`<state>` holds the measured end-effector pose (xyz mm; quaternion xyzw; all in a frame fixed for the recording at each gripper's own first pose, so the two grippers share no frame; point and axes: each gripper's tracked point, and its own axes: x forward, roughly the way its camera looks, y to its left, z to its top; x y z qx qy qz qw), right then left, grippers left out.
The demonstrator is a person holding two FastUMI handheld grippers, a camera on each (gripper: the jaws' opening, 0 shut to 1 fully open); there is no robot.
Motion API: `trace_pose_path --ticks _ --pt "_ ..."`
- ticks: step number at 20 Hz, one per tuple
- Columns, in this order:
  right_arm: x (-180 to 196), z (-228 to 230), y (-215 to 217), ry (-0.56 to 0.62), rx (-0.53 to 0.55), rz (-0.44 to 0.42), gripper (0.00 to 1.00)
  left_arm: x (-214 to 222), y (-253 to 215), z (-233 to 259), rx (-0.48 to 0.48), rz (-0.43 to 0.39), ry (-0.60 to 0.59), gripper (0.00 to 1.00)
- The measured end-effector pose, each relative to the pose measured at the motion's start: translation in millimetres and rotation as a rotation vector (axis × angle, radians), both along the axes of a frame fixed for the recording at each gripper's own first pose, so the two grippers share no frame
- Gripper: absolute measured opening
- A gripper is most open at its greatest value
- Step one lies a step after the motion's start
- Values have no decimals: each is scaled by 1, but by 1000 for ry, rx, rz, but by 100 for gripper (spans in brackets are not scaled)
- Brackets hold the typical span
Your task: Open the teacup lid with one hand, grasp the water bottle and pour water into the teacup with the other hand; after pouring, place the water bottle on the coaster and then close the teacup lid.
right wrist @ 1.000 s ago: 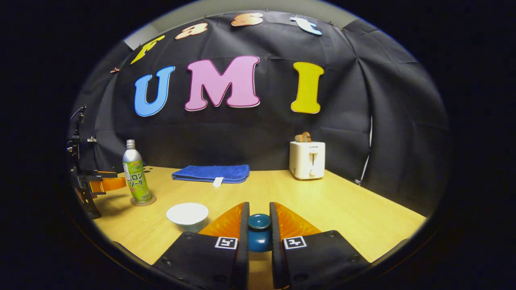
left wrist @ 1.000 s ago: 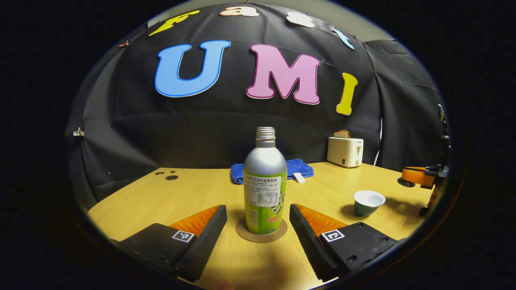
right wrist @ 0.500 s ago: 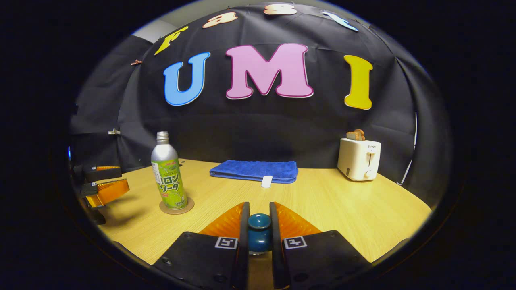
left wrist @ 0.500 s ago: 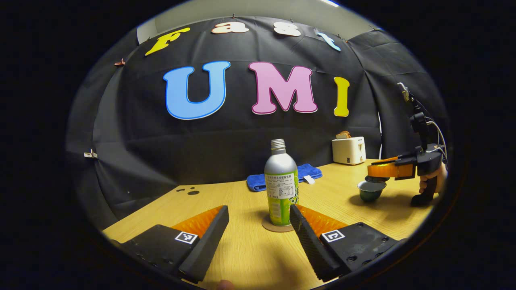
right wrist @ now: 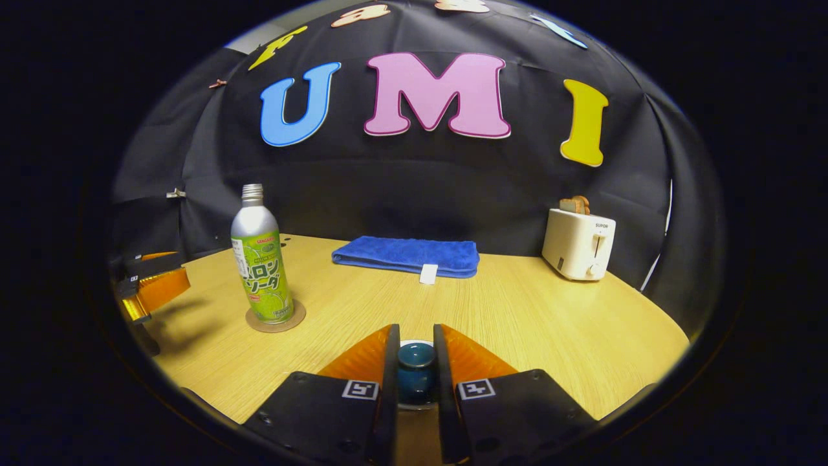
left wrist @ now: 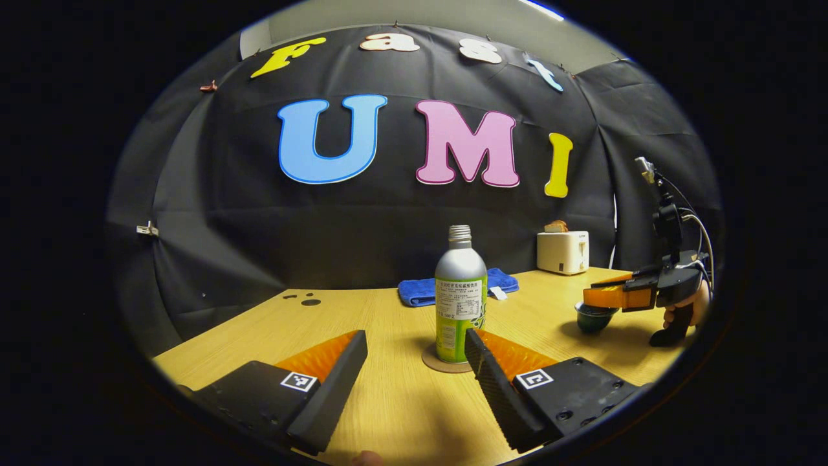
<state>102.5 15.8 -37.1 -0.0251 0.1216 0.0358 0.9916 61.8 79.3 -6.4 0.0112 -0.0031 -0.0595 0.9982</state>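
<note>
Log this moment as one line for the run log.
bottle upright on coaster | left gripper open, short of bottle | right gripper shut on lid knob over cup

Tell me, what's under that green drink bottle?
The bottle stands upright on a round brown coaster, whose rim shows around its base. The coaster's middle is covered by the bottle.

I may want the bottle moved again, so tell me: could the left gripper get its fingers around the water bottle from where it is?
Probably yes. The left gripper is open, and the water bottle stands upright on its coaster just ahead, slightly toward its right finger, with bare table between them.
</note>
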Motion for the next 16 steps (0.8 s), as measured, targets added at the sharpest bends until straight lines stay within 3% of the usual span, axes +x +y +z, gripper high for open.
trace_pose_path --ticks 6,9,11,16 --pt "-3 1 1 6 12 9 40 -5 -1 0 -14 14 6 96" --pt "-13 19 -2 -87 32 9 79 -12 -7 1 -22 26 7 96" --pt "-22 27 -10 -152 33 -11 97 -16 -14 1 -24 31 8 96" --pt "-49 39 -26 -233 51 -30 98 -23 -36 1 -25 47 9 96"
